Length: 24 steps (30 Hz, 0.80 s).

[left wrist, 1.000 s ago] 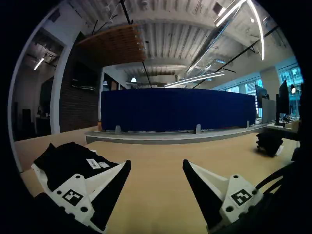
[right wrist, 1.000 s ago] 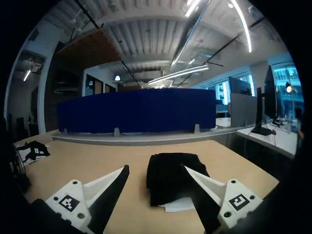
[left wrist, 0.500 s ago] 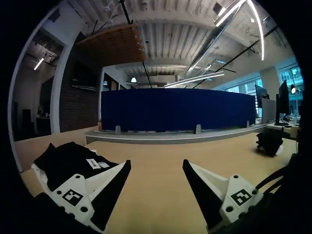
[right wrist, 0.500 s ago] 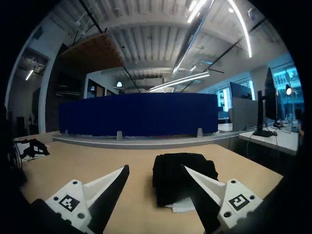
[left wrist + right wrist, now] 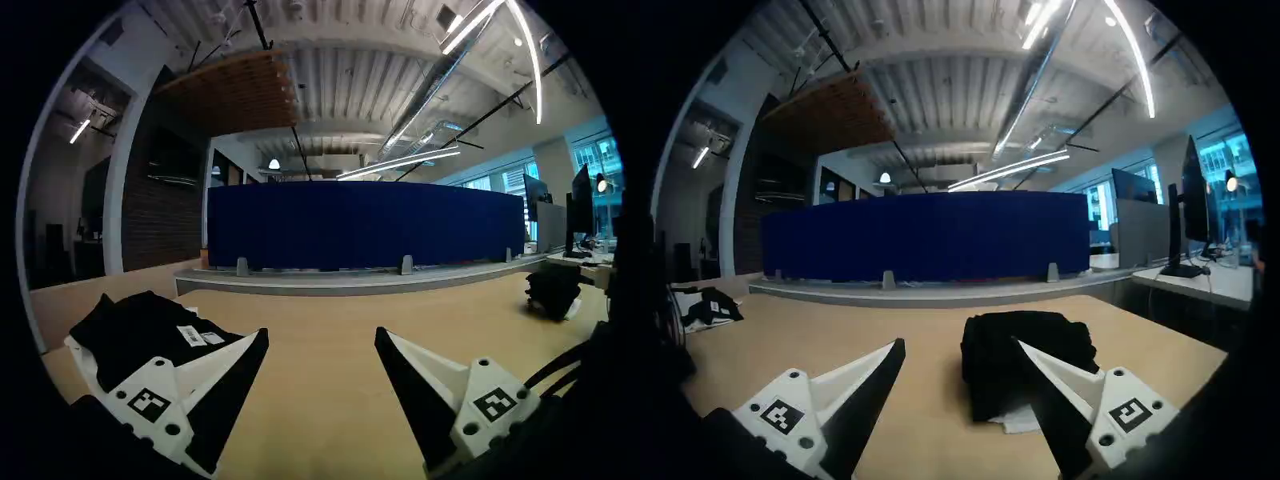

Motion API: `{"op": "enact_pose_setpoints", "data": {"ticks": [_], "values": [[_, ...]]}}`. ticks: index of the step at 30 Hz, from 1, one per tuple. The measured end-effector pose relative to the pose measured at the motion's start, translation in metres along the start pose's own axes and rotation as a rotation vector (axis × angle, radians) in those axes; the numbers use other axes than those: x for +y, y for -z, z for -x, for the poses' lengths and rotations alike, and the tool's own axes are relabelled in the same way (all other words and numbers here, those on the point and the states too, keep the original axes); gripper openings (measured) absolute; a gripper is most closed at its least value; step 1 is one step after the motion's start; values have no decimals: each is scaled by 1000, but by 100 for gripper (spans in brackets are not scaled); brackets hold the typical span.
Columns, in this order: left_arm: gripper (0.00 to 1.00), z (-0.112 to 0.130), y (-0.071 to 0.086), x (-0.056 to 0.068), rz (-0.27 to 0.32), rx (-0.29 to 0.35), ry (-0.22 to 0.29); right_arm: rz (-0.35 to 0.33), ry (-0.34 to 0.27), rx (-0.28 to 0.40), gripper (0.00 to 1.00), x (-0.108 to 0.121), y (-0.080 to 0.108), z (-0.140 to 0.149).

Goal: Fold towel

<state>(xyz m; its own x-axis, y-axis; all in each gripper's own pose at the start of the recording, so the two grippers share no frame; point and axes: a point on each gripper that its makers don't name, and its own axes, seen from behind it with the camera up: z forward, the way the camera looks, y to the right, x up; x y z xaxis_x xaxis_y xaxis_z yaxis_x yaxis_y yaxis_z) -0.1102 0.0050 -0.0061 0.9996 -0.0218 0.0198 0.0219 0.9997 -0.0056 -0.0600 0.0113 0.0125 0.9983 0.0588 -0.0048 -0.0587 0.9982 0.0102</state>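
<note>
Low over the wooden table, my left gripper stands open with nothing between its fingers. A loose black towel with white tags lies just beyond its left finger. A folded black stack sits far off at the right. In the right gripper view my right gripper is open too, and that folded black stack lies on a white cloth right behind its right finger. The loose black towel shows at the far left.
A long blue partition on a grey ledge closes the table's far side. Desks with monitors stand to the right. Bare tabletop stretches between the two black piles.
The right gripper view has tilted and crept a little: the folded stack sits slightly lower and further right in it. The left gripper has stayed put.
</note>
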Motion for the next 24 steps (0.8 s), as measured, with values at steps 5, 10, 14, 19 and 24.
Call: {"op": "enact_pose_setpoints", "data": {"ticks": [5, 10, 14, 19, 24], "values": [[99, 0, 0, 0, 0, 0, 0, -7, 25, 1, 100, -5, -2, 4], [99, 0, 0, 0, 0, 0, 0, -11, 33, 1, 100, -7, -3, 7], [99, 0, 1, 0, 0, 0, 0, -7, 32, 0, 100, -6, -3, 8], [99, 0, 1, 0, 0, 0, 0, -5, 32, -1, 100, -4, -3, 10], [99, 0, 1, 0, 0, 0, 0, -5, 32, -1, 100, -3, -3, 13]]}}
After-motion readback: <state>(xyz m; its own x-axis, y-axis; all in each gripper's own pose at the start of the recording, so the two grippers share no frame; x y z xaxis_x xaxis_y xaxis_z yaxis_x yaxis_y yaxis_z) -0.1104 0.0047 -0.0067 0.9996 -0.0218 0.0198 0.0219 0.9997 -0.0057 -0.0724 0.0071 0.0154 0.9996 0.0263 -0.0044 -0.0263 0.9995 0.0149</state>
